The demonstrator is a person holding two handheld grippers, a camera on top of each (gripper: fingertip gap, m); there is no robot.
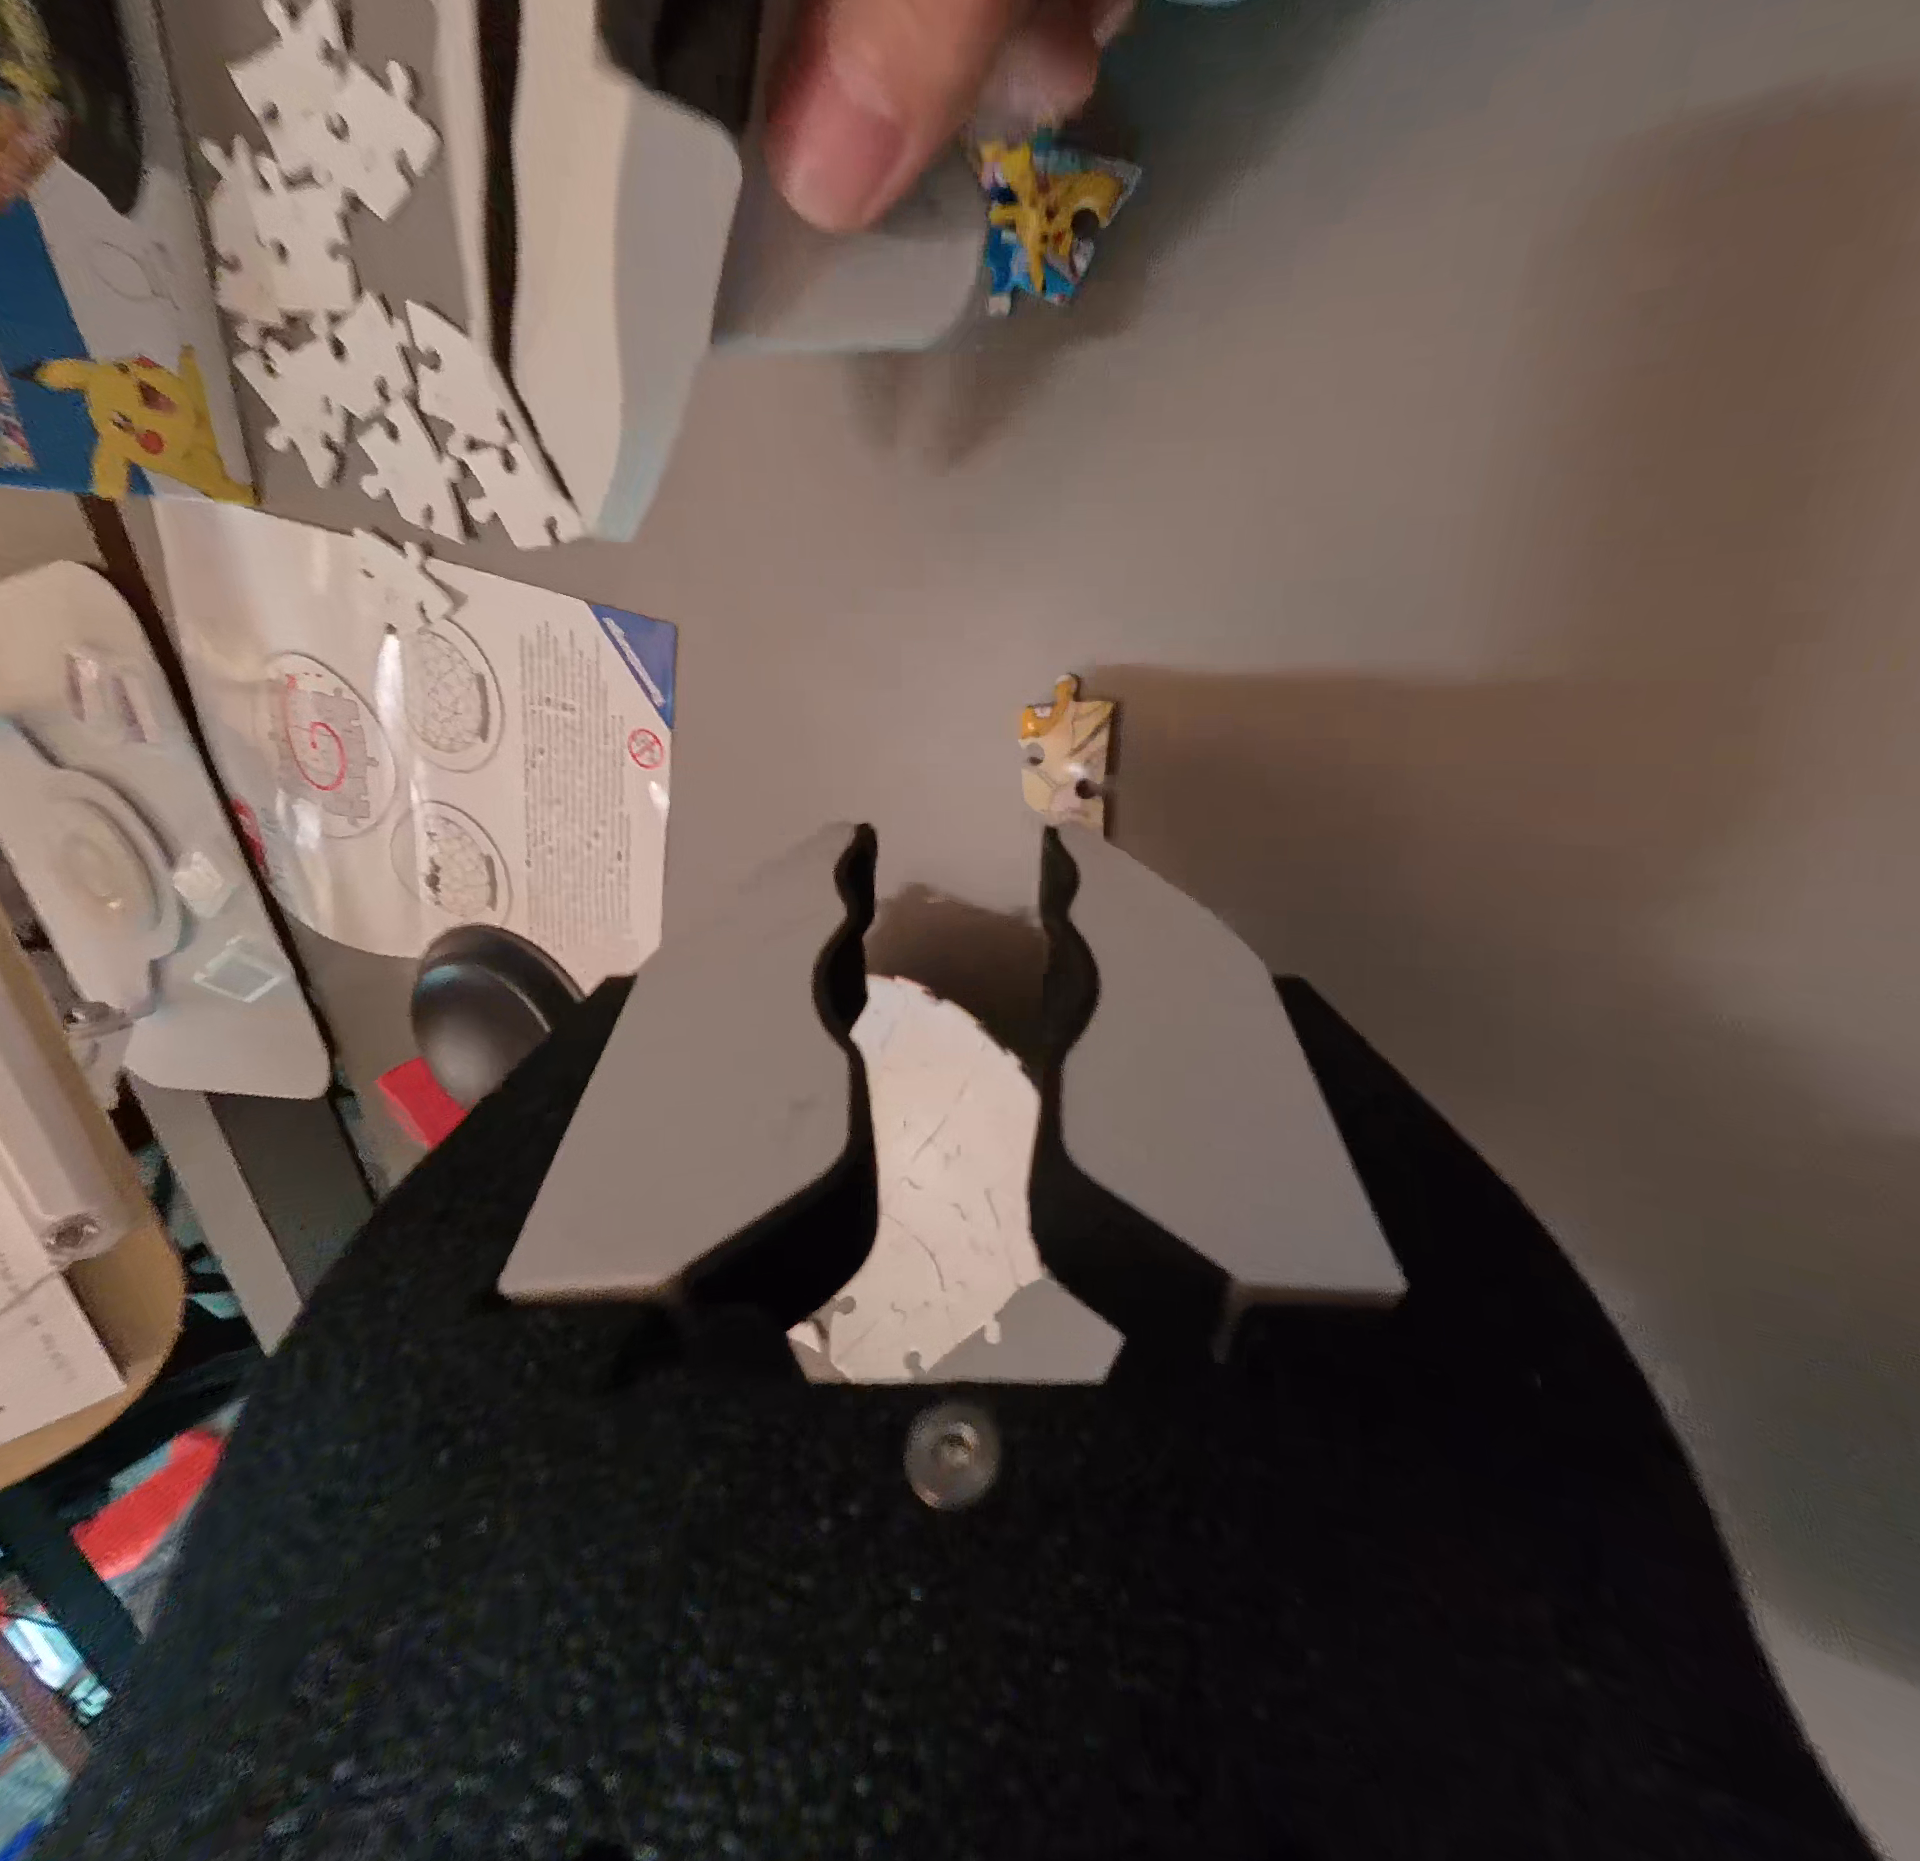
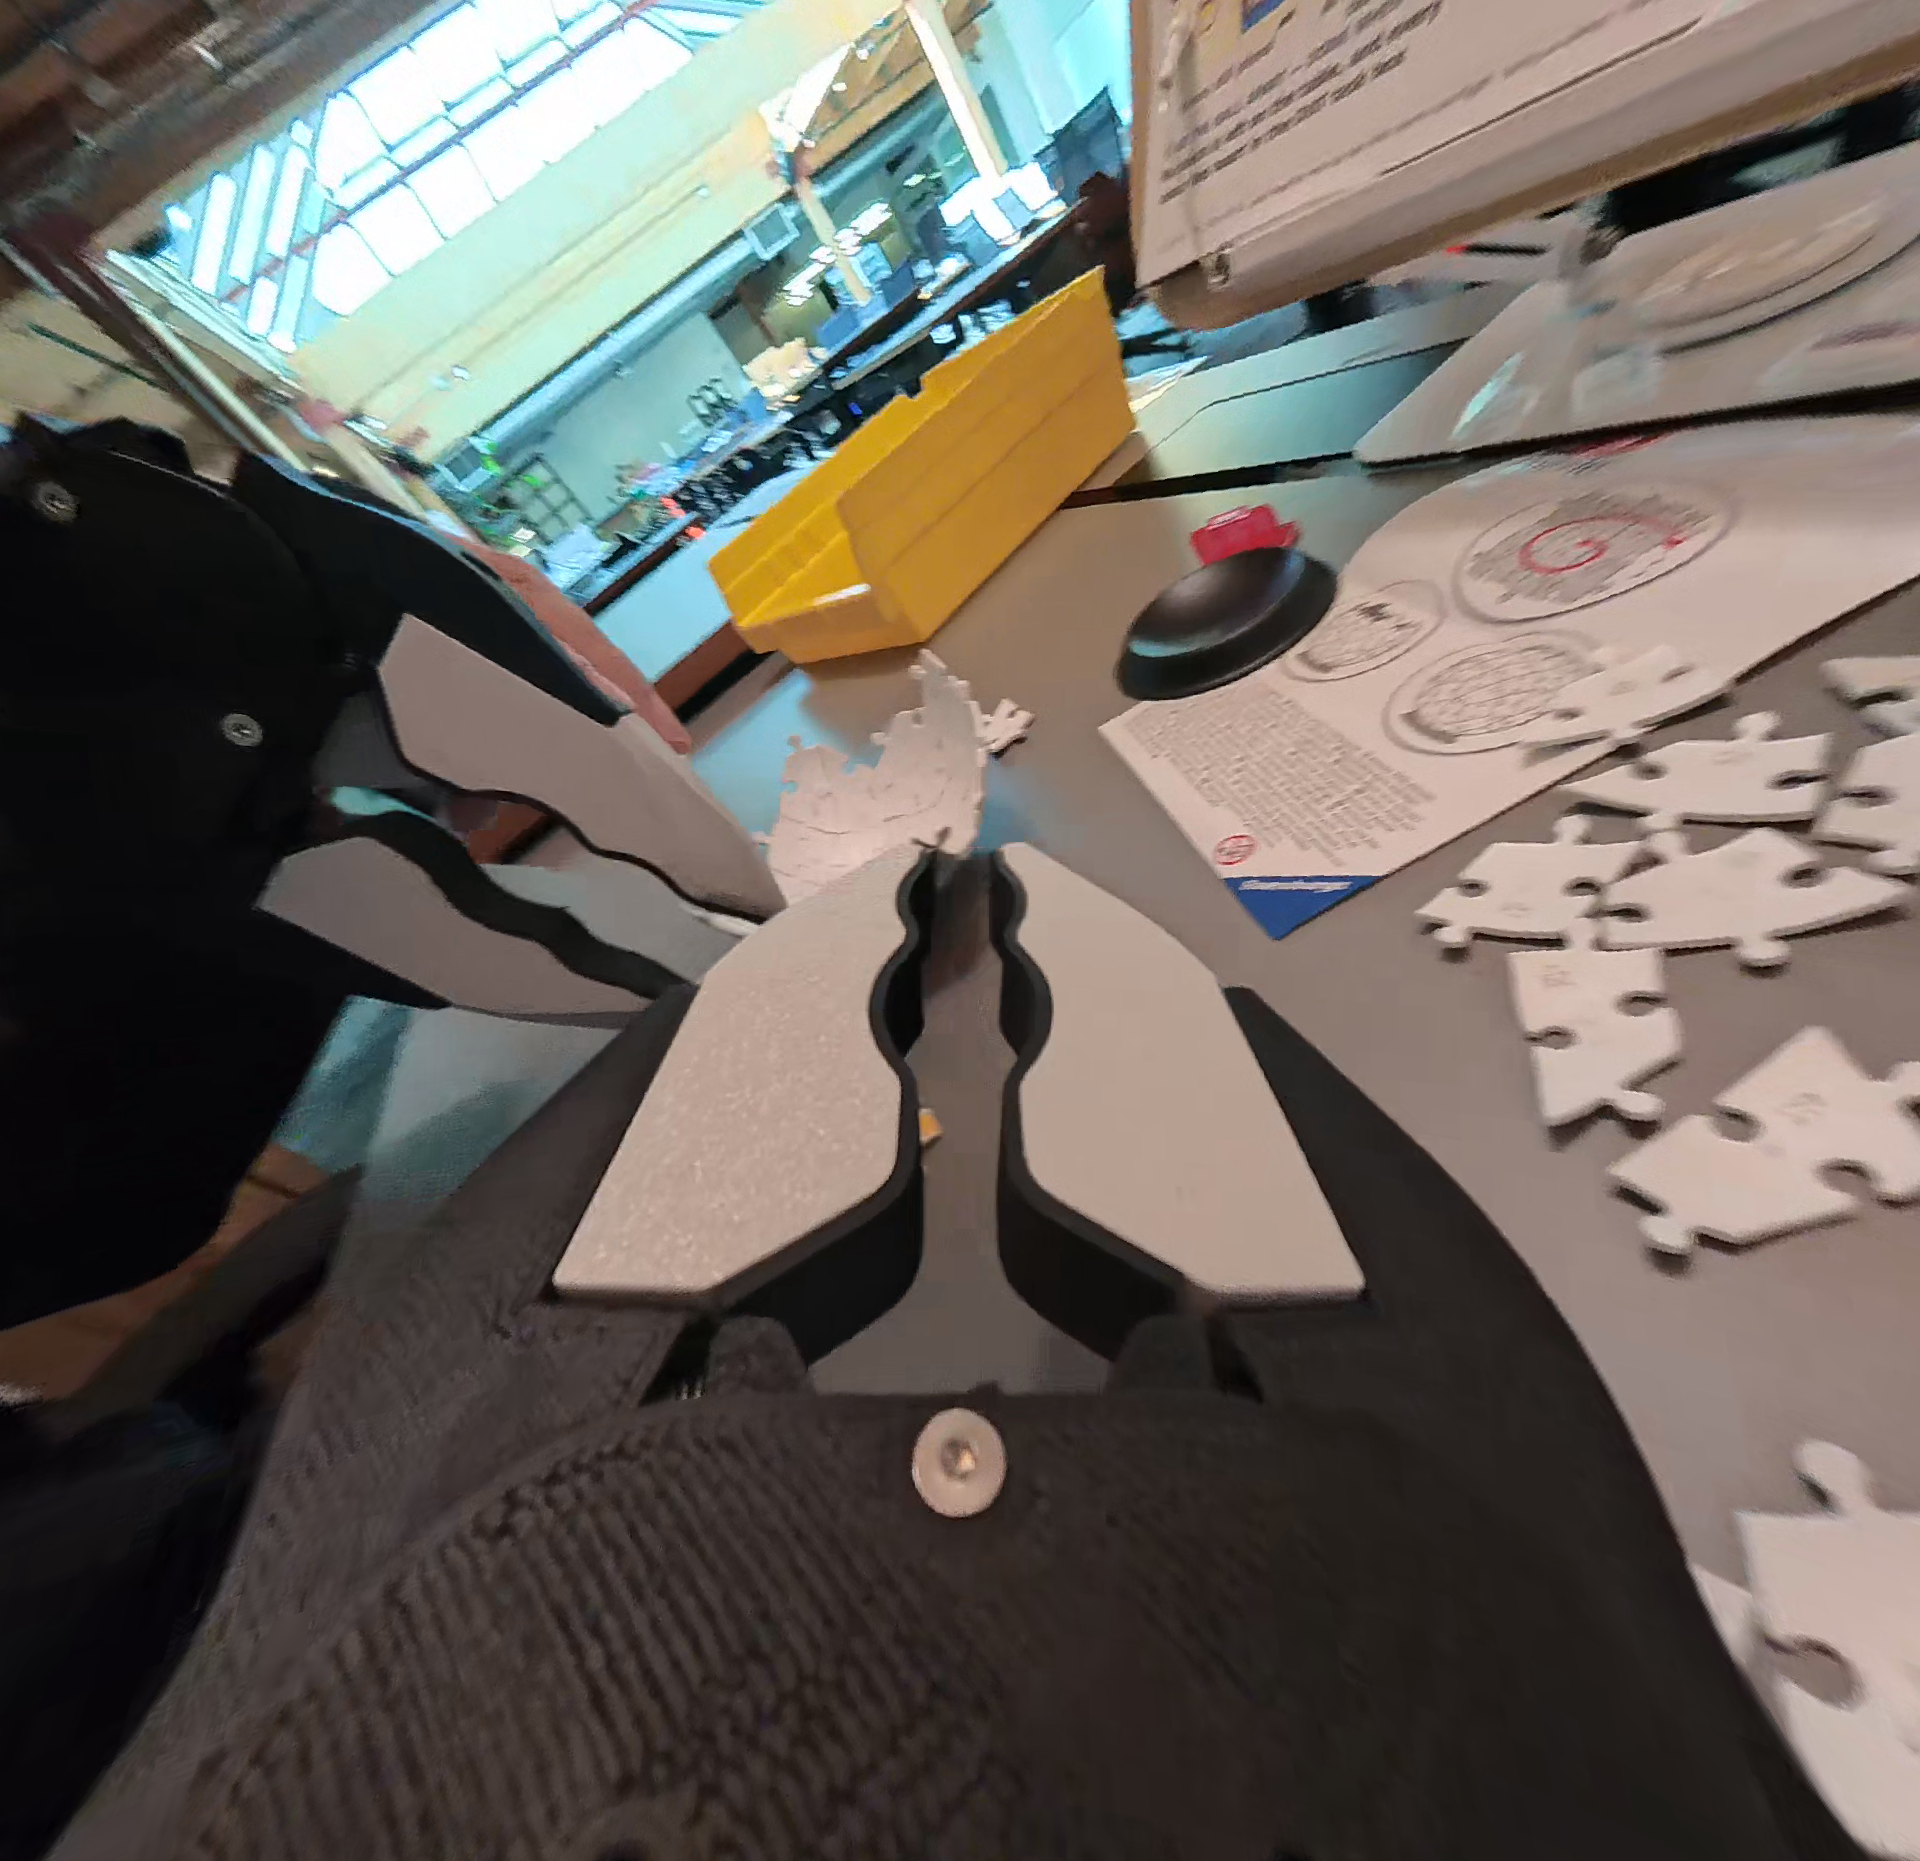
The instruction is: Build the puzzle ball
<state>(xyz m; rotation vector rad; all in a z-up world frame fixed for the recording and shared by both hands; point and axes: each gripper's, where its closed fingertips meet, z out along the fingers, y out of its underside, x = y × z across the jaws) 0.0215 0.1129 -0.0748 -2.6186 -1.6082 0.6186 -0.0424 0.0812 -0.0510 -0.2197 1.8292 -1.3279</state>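
Worktop (image 1: 1351,461): grey, strewn with loose white puzzle pieces (image 2: 1704,918) beside an instruction sheet (image 2: 1382,710)
Left tool (image 1: 951,845): spread apart, poised over the curved white puzzle ball section (image 1: 945,1167) lying on the worktop, not clasping it
Right tool (image 2: 961,866): fingers drawn close; a coloured puzzle piece (image 1: 1049,222) sits at its tip
Loose coloured piece (image 1: 1070,762): alone on the worktop, just past the left tool's tips
Background: yellow bin (image 2: 935,502), black round base (image 2: 1226,616)

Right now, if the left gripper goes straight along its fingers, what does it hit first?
Probably the loose pale-yellow puzzle piece, just beyond the right fingertip of the left gripper. Between the fingers sits the white assembled puzzle section. Past the piece is bare table. Depth is uncertain.
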